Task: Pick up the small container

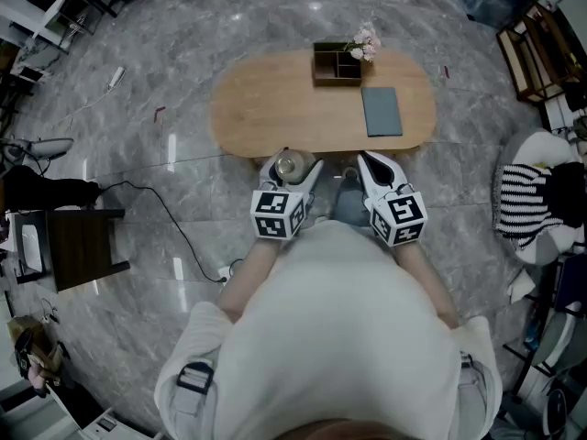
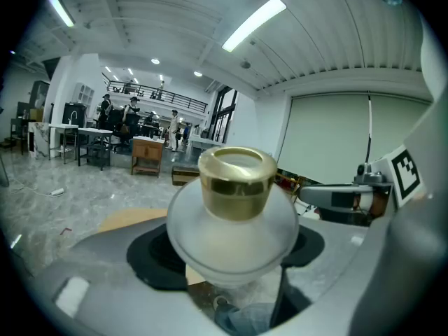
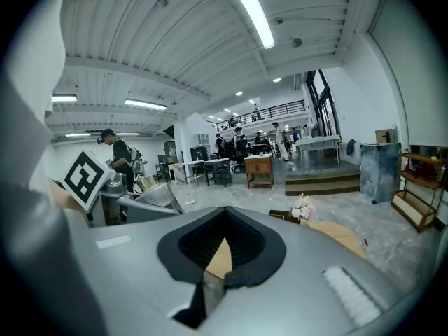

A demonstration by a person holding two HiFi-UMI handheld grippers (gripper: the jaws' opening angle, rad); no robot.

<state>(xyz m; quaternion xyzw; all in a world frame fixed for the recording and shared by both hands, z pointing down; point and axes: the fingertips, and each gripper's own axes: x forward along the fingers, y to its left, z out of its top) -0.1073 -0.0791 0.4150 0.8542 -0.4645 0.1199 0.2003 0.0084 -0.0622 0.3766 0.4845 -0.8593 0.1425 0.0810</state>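
The small container (image 2: 234,215) is a frosted white jar with a gold lid. My left gripper (image 2: 234,254) is shut on its round body and holds it upright, off the table. From the head view the jar's lid (image 1: 287,164) shows between the left gripper's fingers (image 1: 309,176), just in front of the near edge of the oval wooden table (image 1: 275,108). My right gripper (image 1: 369,165) hovers beside it at the same edge. In its own view the right gripper (image 3: 222,252) is shut on nothing, its dark pads meeting.
A brown organiser box (image 1: 335,64) with pink flowers (image 1: 364,44) and a grey notebook (image 1: 381,111) lie on the far half of the table. A dark side table (image 1: 83,246) and a cable (image 1: 174,223) sit at left. A striped cloth (image 1: 532,200) lies at right.
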